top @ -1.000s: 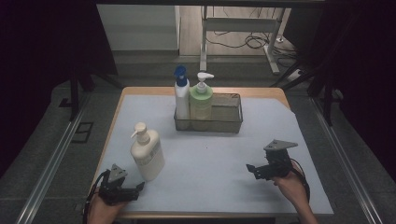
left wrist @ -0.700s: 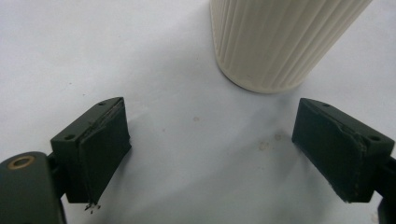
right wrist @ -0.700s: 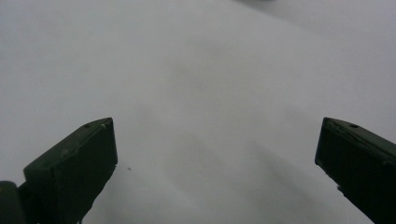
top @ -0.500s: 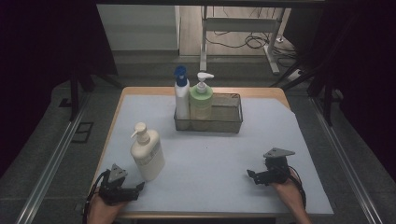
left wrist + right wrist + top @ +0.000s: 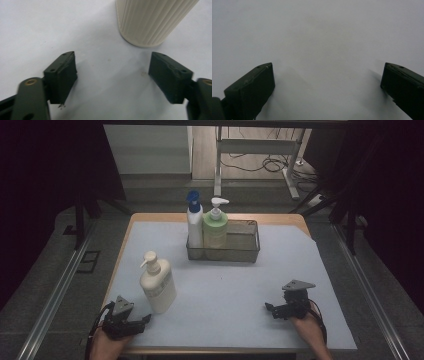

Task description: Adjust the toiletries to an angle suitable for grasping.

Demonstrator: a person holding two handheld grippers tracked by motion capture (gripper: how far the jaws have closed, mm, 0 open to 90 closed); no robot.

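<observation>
Standing upright on the pale sheet [image 5: 225, 290] that covers the table, the cream pump bottle [image 5: 156, 285] is the landmark: a smooth plastic body whose lower wall is finely ribbed in the left gripper view [image 5: 152, 20], its long axis vertical and its pump spout pointing to the left in the high view. Just below and left of that bottle sits the left gripper [image 5: 142, 321], black and blocky; its jaws have just been closing a little, yet they stand wide with only bare sheet between them, the bottle's base lying just beyond the tips. Behind the bottle and to its right, a dark wire basket [image 5: 245, 254] holds a white bottle with a blue top [image 5: 194, 222] and a pale green pump bottle [image 5: 216, 227], side by side at its left end. Well right of the cream bottle, the right gripper [image 5: 270, 309] now sits lower than a second ago, its jaws spread wide over empty sheet [image 5: 324, 50].
</observation>
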